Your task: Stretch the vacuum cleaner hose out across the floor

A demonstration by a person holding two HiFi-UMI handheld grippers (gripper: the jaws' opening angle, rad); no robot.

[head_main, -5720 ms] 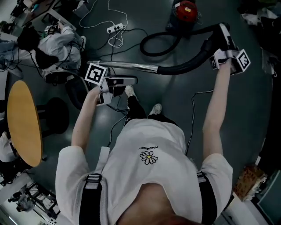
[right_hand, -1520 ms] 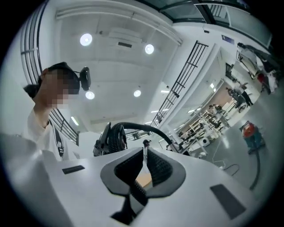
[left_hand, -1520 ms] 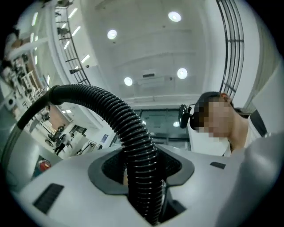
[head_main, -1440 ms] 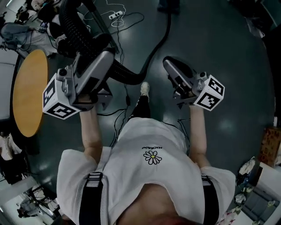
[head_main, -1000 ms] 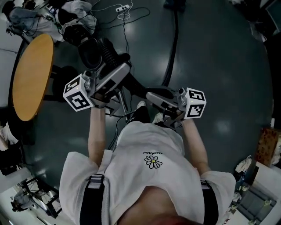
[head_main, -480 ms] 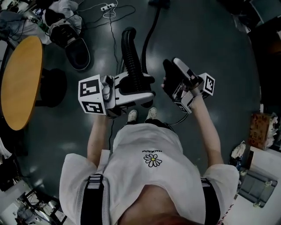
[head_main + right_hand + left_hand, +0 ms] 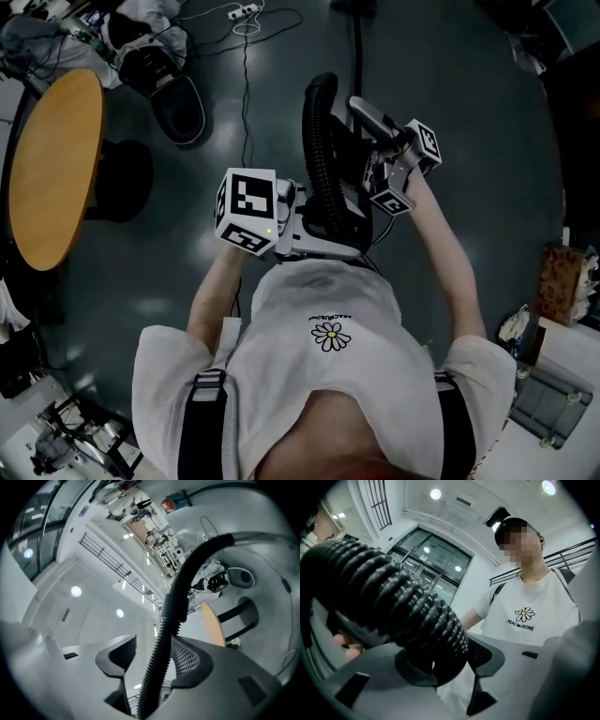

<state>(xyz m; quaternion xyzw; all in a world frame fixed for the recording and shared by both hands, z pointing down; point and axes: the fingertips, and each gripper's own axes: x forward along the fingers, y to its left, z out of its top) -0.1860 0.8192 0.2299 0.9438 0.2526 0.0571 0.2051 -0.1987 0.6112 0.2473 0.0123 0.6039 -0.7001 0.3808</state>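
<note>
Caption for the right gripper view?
Ribbed vacuum hose runs unclamped between the right tongs, whose jaws have just been opening.

Dark glossy floor [image 7: 487, 112], round wooden table [image 7: 52, 169] at left, white power strip [image 7: 246, 11] beyond.

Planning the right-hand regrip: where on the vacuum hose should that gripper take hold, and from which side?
Take the ribbed hose just short of the smooth cuff, coming square across its run so the jaws squeeze its round sides. The ribs should resist sliding. The right gripper straddles that spot; its jaws have just been opening, with the hose between them unclamped. The left gripper clamps another ribbed stretch.
</note>
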